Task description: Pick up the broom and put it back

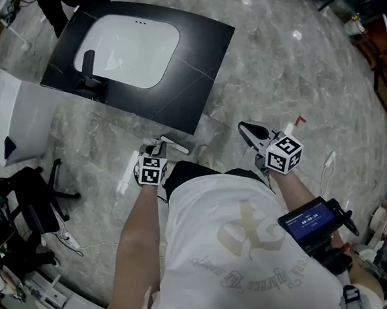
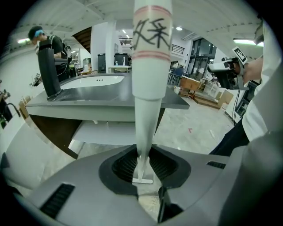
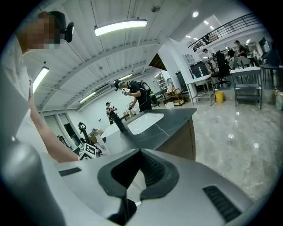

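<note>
I see the broom point(image 2: 151, 66) white, with a black hand-written sign between two pale red bands. The desk point(image 1: 204, 58) is dark grey, its basin point(image 1: 128, 50) white, and the tap point(image 1: 89, 65) black. The floor point(image 1: 286, 66) is grey with marble veins. The left tongs point(image 2: 145, 161) and right tongs point(image 3: 139, 170) are light grey with black ribbed pads point(image 2: 123, 165). Their cubes point(image 1: 152, 171) carry black-and-white squares.

Grey marble floor point(image 1: 293, 66), dark counter point(image 1: 200, 45) with white sink point(image 1: 128, 50).
</note>
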The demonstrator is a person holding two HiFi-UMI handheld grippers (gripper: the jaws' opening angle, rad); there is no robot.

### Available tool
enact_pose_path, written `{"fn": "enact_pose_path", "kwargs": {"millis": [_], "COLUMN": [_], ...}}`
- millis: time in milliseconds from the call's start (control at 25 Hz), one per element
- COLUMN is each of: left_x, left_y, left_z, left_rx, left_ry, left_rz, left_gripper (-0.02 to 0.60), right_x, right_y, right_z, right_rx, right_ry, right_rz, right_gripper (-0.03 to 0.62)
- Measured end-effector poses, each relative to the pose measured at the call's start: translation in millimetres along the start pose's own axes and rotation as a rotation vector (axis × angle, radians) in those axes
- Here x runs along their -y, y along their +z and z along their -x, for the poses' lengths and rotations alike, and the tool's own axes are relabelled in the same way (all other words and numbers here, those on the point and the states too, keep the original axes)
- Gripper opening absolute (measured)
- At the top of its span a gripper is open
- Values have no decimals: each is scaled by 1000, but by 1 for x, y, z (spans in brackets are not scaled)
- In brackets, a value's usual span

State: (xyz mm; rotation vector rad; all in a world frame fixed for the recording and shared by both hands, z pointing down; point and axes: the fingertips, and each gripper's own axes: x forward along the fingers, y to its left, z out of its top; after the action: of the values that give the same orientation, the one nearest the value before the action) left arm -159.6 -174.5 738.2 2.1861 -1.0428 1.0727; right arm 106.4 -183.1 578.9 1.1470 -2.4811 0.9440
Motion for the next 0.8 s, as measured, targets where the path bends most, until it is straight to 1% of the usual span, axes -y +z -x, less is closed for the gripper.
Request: {"fn": "enact_pose_path", "kwargs": {"millis": [200,440,640,800], "left_x": [1,5,8,10], "left_y": [17,34,40,40], "left_z": [-17,-31,-37,-36], "left_rx": [14,23,24,32], "left_ry": [-11,-40,-43,-43], "left_rz": [-1,-26,-35,-25], "left_gripper": [94,94,94,94], "right_x": [6,13,19,20], "right_y": [-1,-5,-8,-8], "right_z": [6,23,33,38], "right_rx": [8,10,14,21], "right_ry": [-24,-67,-89,-93], "right_rz": [-11,-23,-32,-35], "right_gripper": [17,17,17,17]}}
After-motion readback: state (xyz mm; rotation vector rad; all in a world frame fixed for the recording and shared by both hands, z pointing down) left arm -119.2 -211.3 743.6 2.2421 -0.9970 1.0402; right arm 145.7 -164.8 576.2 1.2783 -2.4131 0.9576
